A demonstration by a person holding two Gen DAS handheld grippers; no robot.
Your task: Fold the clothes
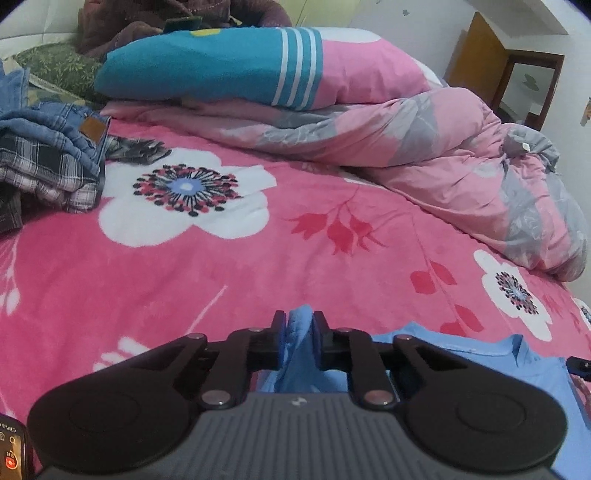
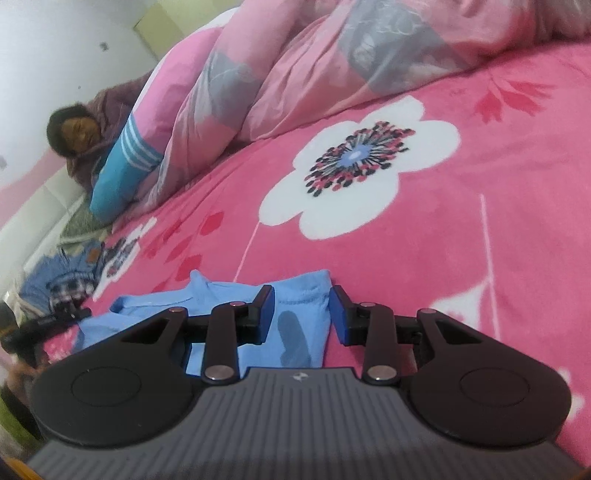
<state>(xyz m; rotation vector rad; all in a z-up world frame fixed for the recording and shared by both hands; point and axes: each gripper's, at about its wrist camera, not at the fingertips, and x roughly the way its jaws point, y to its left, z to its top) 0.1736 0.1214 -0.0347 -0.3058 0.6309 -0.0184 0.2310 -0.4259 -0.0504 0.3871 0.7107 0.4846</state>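
A light blue shirt (image 1: 480,354) lies on the pink flowered blanket (image 1: 258,266) near the front edge of the bed. My left gripper (image 1: 299,325) is shut on a bunched fold of the shirt, and the cloth stands up between its pads. In the right wrist view the same shirt (image 2: 140,302) spreads to the left. My right gripper (image 2: 301,295) hovers over the shirt's right edge with its jaws apart, and the cloth lies flat beneath them, unpinched. A dark patch (image 2: 293,339) shows on the fabric there.
A pile of jeans and plaid clothes (image 1: 55,158) sits at the left of the bed. A rumpled pink and grey quilt (image 1: 443,158) and a teal and pink pillow (image 1: 240,70) fill the far side. A brown coat (image 1: 147,22) lies behind them. A wooden cabinet (image 1: 498,74) stands by the wall.
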